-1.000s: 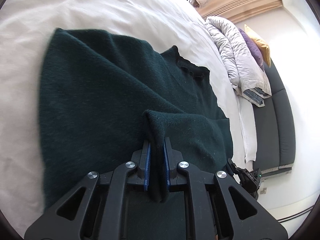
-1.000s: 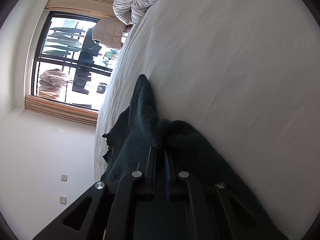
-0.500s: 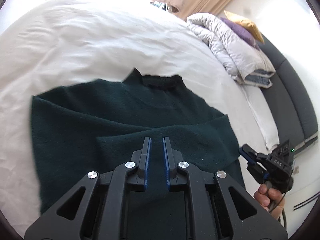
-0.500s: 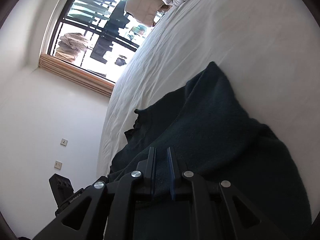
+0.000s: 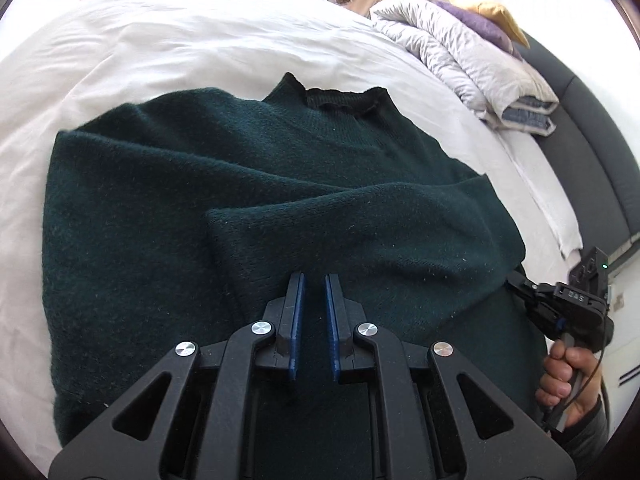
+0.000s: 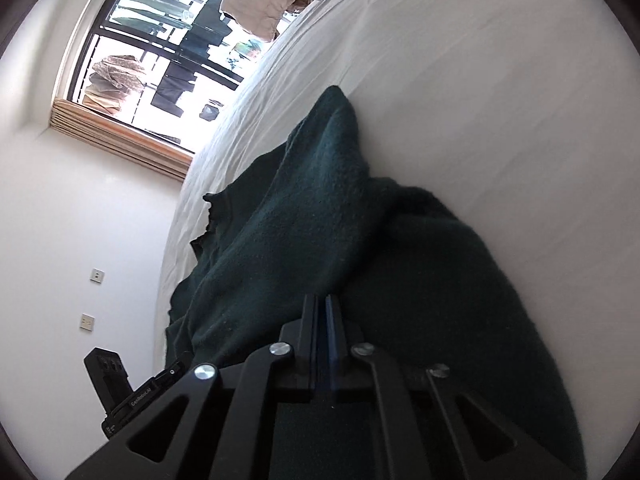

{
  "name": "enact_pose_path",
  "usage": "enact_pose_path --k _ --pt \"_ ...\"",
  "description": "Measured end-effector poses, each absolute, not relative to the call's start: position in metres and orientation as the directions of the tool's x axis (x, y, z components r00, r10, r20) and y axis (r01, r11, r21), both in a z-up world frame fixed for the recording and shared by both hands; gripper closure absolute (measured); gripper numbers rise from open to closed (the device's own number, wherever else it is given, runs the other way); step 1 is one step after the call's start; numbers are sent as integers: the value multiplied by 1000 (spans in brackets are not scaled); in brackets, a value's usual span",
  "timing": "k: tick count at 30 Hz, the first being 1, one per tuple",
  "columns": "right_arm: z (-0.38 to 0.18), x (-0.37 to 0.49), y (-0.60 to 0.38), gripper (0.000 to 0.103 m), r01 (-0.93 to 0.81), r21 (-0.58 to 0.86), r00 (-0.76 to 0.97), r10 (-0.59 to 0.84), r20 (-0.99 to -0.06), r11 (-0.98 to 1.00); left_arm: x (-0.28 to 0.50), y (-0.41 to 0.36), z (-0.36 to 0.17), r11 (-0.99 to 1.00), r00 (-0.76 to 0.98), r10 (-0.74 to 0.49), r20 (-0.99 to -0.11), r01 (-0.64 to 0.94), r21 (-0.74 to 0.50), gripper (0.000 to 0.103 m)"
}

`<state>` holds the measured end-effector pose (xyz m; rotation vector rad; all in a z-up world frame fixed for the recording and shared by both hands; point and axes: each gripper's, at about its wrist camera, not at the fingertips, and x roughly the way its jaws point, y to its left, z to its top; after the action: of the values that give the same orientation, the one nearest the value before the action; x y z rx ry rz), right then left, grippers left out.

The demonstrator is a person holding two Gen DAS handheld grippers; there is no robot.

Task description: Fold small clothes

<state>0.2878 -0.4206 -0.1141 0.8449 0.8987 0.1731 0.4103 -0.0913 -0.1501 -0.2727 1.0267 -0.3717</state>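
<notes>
A dark green knit sweater (image 5: 240,208) lies on the white bed sheet (image 5: 160,48), neck opening at the far side, one sleeve folded across its body. My left gripper (image 5: 314,280) hovers over the folded sleeve with a small gap between its blue pads and nothing in it. In the right wrist view the sweater (image 6: 320,240) is bunched and lifted against the sheet (image 6: 500,100). My right gripper (image 6: 322,300) has its jaws together at the sweater's edge; the cloth between them is hard to make out. The right gripper also shows at the right edge of the left wrist view (image 5: 520,284).
A folded grey duvet (image 5: 460,52) with purple and yellow pillows sits at the bed's head by a dark headboard (image 5: 592,128). A window (image 6: 160,40) with hanging clothes is beyond the bed. The left gripper's body shows in the right wrist view (image 6: 116,384).
My left gripper has let go of the sleeve, which now lies folded across the sweater, and has pulled back. My right gripper has closed its jaws at the sweater's right edge.
</notes>
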Motion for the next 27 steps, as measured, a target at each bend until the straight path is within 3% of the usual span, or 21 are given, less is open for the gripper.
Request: enact_pose_path --k 5,9,13,15,17,21,24,25,27 --pt "-84 308 -391 79 67 746 633 549 -545 663 398 -94 -153 940 529 -339 -778 223 -258 92" --pt "-82 344 -356 74 4 751 569 616 -545 661 394 -81 -156 923 534 -386 -752 224 -314 92" --pt "-106 375 -360 73 79 760 537 615 -578 645 392 -72 -161 902 535 -430 -727 225 -368 93" --pt "-120 386 -374 93 126 789 541 626 -562 601 391 -72 -162 904 539 -428 -726 229 -362 93" --pt "-130 392 -397 103 181 804 569 607 -555 566 389 -73 -162 905 545 -424 -724 231 -356 93" --pt "-143 404 -442 103 261 831 620 574 -535 492 386 -72 -163 905 552 -425 -717 234 -356 93" --pt "-125 410 -451 103 273 763 651 471 -595 586 383 -72 -163 906 555 -422 -716 235 -352 93" --pt "-120 409 -459 100 288 752 671 435 -600 593 383 -71 -163 906 556 -423 -716 235 -353 93" --pt "-116 400 -470 82 322 772 706 405 -581 547 383 -71 -163 903 555 -428 -713 235 -359 93"
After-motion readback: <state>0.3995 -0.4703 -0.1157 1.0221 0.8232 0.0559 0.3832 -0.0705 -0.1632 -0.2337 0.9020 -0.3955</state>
